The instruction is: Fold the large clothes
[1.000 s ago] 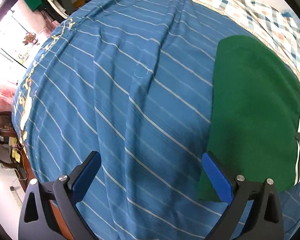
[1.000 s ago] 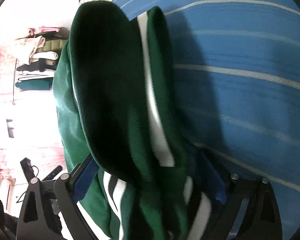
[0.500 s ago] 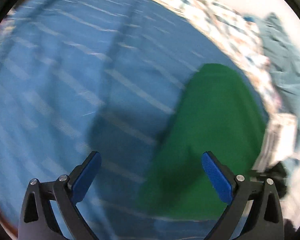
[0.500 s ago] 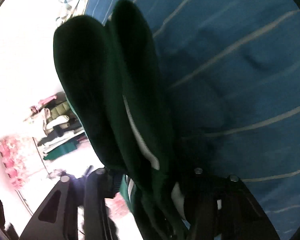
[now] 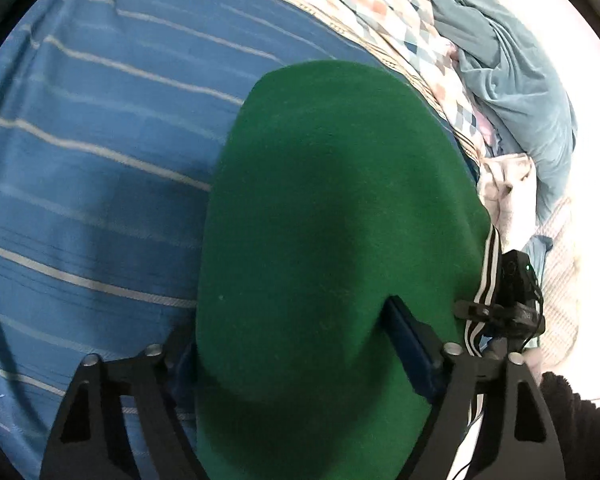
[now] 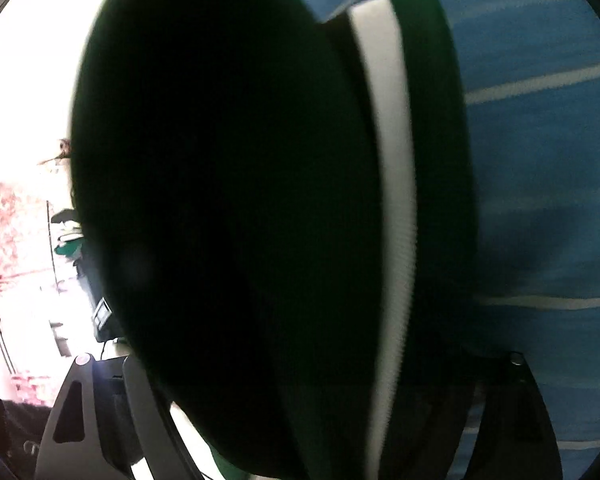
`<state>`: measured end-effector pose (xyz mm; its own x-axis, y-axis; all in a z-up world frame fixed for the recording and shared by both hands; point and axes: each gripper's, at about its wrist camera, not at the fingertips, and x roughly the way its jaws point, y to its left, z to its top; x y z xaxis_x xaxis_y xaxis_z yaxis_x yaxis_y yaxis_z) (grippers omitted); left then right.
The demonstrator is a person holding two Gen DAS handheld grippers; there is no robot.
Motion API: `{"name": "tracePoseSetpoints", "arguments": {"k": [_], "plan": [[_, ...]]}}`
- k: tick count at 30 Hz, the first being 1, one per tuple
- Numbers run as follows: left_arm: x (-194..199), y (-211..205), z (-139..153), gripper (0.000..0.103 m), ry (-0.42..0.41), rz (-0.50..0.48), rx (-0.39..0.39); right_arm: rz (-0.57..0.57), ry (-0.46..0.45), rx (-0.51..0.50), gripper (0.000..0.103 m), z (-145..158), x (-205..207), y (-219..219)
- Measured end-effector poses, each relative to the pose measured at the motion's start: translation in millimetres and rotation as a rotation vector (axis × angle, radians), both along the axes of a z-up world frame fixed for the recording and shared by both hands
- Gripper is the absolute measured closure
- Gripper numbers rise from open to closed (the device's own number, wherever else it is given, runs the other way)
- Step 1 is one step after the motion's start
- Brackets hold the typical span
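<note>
the green garment [image 5: 320, 220] lies folded on the blue striped bedsheet [image 5: 92, 152], its striped hem toward the right gripper [image 5: 500, 312]. the left gripper [image 5: 296, 344] has just been narrowing; its 2 jaws straddle the near fold, and the right blue pad [image 5: 410, 344] touches cloth. in the right wrist view the right gripper's jaws clamp a thick bunch of the garment.

Green garment [image 5: 332, 216] w/ black-and-white side stripes [image 5: 485, 280], doubled over in thick folds, lies on the blue striped bed sheet [image 5: 100, 152]; near end bunched and raised. Right wrist view: mostly dark, white stripe [image 6: 396, 200] running lengthwise.
</note>
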<state>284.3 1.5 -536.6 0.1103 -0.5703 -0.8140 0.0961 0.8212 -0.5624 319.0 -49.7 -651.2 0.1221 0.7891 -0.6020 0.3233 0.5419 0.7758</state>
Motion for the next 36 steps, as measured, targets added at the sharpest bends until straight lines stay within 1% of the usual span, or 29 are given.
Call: {"name": "tracePoseSetpoints", "arguments": {"k": [1,3,4,7,8,11,14,16,17,18,19,21,23,24,25,26,27,29,31,32,34,35,36], "plan": [[0,0,5,0.031,-0.002,0.0,-0.001,-0.024,0.004,0.011,0.044,3,-1,3],[1,-2,15,0.034,-0.014,-0.009,0.003,-0.06,0.008,0.028,0.053,14,-1,10],[2,-3,22,0.034,-0.022,-0.01,0.001,-0.076,0.009,0.039,0.056,20,1,14],[12,0,39,0.037,-0.043,-0.007,-0.022,-0.108,-0.009,0.079,0.059,41,18,29],[18,0,46,0.037,-0.056,-0.009,-0.028,-0.106,-0.02,0.075,0.059,46,26,38],[46,0,66,0.037,-0.1,0.0,-0.035,-0.102,-0.065,0.088,0.059,69,71,54],[84,7,82,0.037,-0.125,0.037,-0.053,-0.075,-0.114,0.073,0.059,89,131,73],[122,10,95,0.037,-0.157,0.059,-0.047,-0.058,-0.138,0.073,0.059,97,179,87],[143,11,100,0.037,-0.177,0.061,-0.04,-0.053,-0.146,0.071,0.059,99,196,90],[159,11,102,0.037,-0.188,0.065,-0.035,-0.052,-0.151,0.074,0.059,99,226,97],[183,12,104,0.037,-0.2,0.07,-0.028,-0.051,-0.154,0.078,0.059,97,252,103],[232,12,103,0.037,-0.221,0.069,-0.004,-0.047,-0.161,0.077,0.059,90,303,124],[267,14,96,0.037,-0.229,0.069,0.014,-0.039,-0.161,0.075,0.059,79,346,134],[295,14,86,0.037,-0.222,0.072,0.022,-0.033,-0.156,0.074,0.059,70,366,164],[310,15,78,0.037,-0.213,0.076,0.029,-0.02,-0.155,0.071,0.059,62,387,171],[324,16,69,0.037,-0.202,0.078,0.029,-0.02,-0.152,0.067,0.059,54,394,162],[339,17,59,0.037,-0.184,0.076,0.026,-0.018,-0.144,0.054,0.059,42,411,166],[363,17,35,0.037,-0.146,0.072,0.041,-0.02,-0.107,0.034,0.059,21,424,160],[370,19,19,0.035,-0.127,0.055,0.084,-0.013,-0.071,0.0,0.059,2,434,167],[369,20,14,0.035,-0.121,0.041,0.087,-0.009,-0.066,-0.006,0.059,-2,436,170],[367,18,11,0.034,-0.124,0.018,0.102,0.019,-0.06,-0.058,0.052,-3,435,185],[364,17,13,0.033,-0.13,0.011,0.109,0.032,-0.062,-0.106,0.048,1,435,191],[359,18,15,0.032,-0.133,0.012,0.124,0.046,-0.064,-0.171,0.04,13,445,203]]}}
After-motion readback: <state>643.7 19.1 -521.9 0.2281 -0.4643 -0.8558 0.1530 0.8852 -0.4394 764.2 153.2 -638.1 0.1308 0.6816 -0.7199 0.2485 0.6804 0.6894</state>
